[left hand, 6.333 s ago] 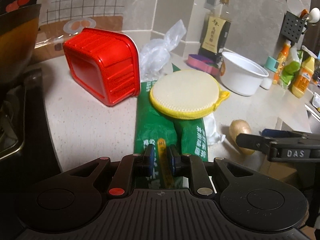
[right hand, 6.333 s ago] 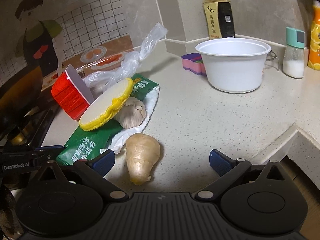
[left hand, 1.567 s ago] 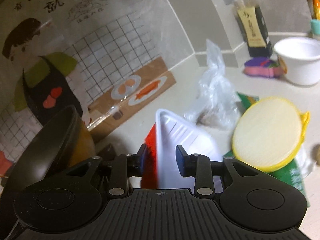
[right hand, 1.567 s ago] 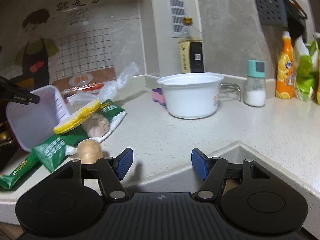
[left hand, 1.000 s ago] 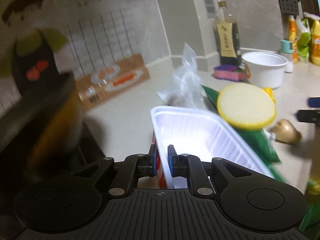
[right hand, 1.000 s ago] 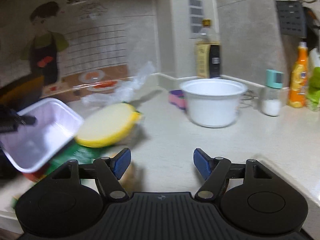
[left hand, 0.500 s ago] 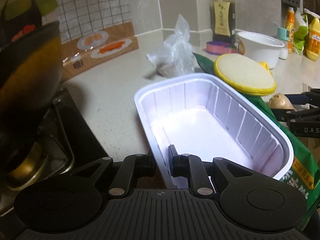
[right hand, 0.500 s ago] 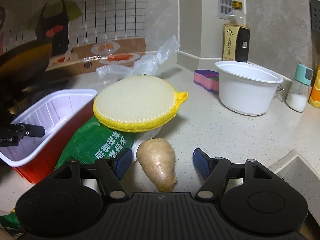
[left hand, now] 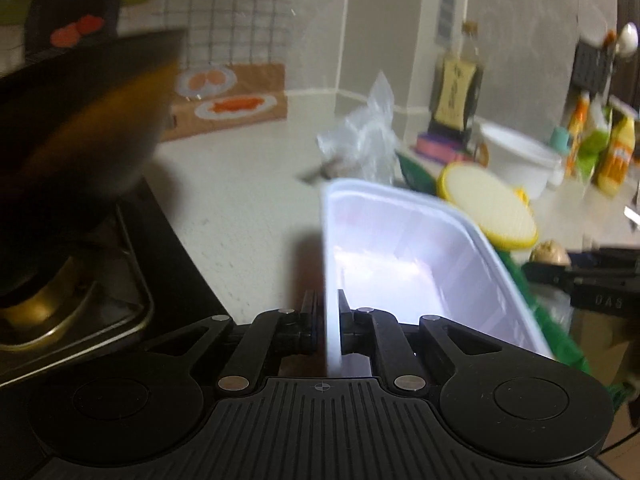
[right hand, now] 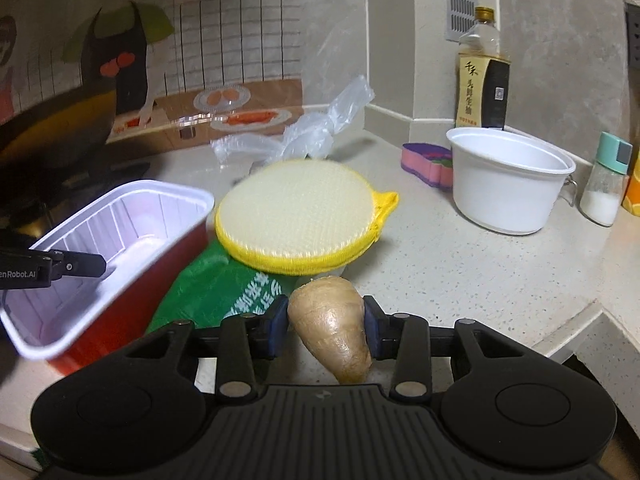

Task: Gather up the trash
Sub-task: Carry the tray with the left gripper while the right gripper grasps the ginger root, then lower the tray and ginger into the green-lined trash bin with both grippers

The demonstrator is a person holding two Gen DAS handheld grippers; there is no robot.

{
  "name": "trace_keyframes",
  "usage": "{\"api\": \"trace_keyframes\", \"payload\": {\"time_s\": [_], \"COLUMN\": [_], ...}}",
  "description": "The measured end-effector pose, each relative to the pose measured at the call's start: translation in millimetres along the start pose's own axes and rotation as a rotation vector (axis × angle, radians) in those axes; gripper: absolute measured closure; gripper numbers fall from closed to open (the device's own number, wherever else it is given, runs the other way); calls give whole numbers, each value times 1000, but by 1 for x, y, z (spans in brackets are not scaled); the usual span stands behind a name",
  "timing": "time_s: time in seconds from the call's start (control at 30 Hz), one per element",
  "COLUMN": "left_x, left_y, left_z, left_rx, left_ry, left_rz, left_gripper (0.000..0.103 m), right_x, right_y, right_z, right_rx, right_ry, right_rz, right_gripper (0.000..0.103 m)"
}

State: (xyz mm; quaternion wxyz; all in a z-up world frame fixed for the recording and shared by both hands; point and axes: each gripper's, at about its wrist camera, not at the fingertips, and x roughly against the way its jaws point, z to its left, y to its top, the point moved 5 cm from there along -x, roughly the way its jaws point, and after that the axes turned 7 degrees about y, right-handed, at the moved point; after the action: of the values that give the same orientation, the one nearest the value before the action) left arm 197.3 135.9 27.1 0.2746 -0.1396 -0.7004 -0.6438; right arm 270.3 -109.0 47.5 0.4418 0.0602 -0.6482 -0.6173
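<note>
- Left wrist view: the left gripper (left hand: 328, 316) has its jaws drawn narrow and clamped on the near rim of the red-and-white plastic tray (left hand: 404, 256), whose thin white edge runs up between them. The tray hangs tilted just beside the stove edge, its open white inside facing up and to the right.
- The tray looks like light, thin-walled plastic that would flex if squeezed hard; the stiff rolled rim is the sound place to hold it, as it is held here.
- Beyond it on the table (left hand: 248, 184) lie a clear plastic bag (left hand: 360, 136), a round yellow sponge (left hand: 488, 208) and a green packet (left hand: 416, 176) partly under the tray.
- Right wrist view: the right gripper (right hand: 325, 326) has its jaws closing on the ginger root (right hand: 330, 328), one blue pad at each flank of its broad end; the root lies on the table with its narrow tip toward the camera.
- The ginger is tan, knobbly, tapered and somewhat glossy. It is probably firm and fairly light, but the rounded taper could squirt out of the pads, so a hold across the thickest part is safest.
- The tray sits at the left, red outside and ribbed white inside, touching the green packet, ready to receive the root.
</note>
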Motion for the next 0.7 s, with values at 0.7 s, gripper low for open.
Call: {"api": "trace_keyframes", "payload": {"time_s": [0.7], "left_x": [75], "left_y": [-3], "left_z": [-41], "left_rx": [140], "left_ry": [-309], "left_rz": [-198], "left_gripper": [92], "right_x": [83], "right_y": [2], "right_z": [-8], "right_rx": [-97], "right_ry": [-133], "right_rz": [-130], "right_gripper": [65]}}
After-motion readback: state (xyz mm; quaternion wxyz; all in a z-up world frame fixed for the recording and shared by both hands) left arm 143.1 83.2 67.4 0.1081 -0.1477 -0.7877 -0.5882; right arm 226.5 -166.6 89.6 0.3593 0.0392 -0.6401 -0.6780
